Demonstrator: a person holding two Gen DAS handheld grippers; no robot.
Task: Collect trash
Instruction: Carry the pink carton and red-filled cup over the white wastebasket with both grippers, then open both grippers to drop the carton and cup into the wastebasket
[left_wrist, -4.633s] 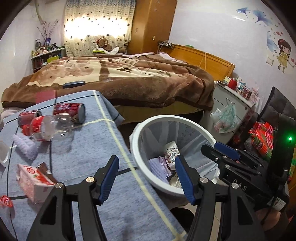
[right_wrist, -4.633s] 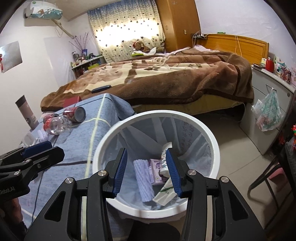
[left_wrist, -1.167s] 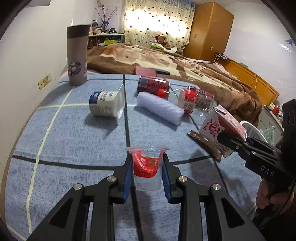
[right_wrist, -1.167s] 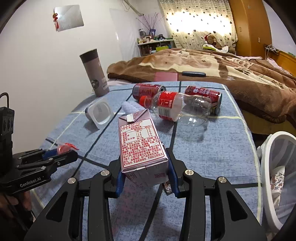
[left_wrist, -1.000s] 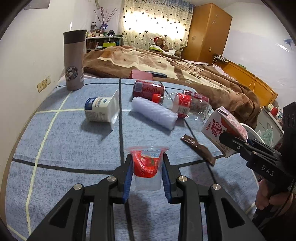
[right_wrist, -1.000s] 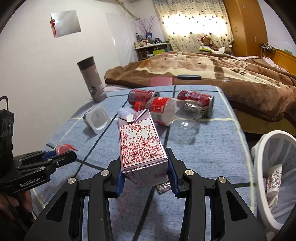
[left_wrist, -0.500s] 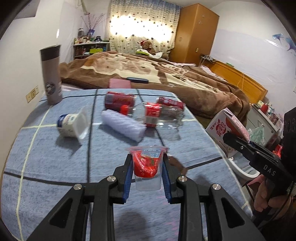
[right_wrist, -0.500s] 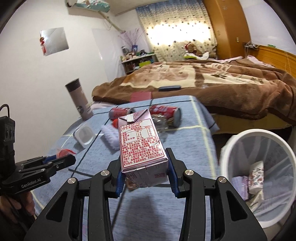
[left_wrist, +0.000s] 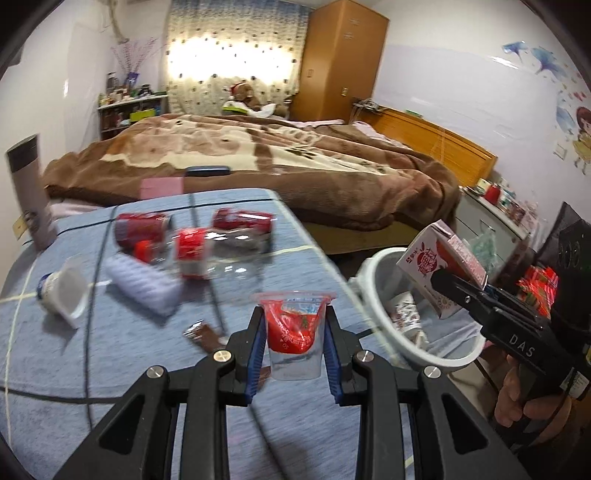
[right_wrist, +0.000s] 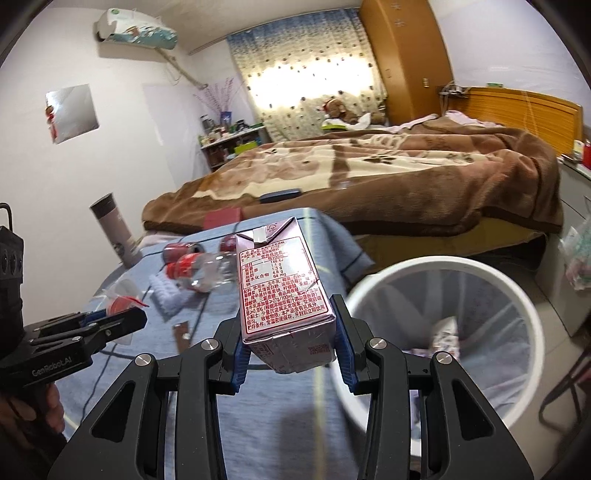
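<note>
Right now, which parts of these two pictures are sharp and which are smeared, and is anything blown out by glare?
Left wrist view: the cup in the jaws is crisp, while the cans and bottle on the table are motion-smeared; the curtain is blown out. Right wrist view: the carton print is readable, the bin rim and table edge blur, and the window glares again.

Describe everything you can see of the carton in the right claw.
The carton is a small pinkish drink box with a folded gable top and a red-printed nutrition panel facing the camera. It looks like coated paperboard, slightly dented. It stands roughly upright, clamped at its lower sides by the right claw, held in the air near the white bin, not yet over it.
</note>
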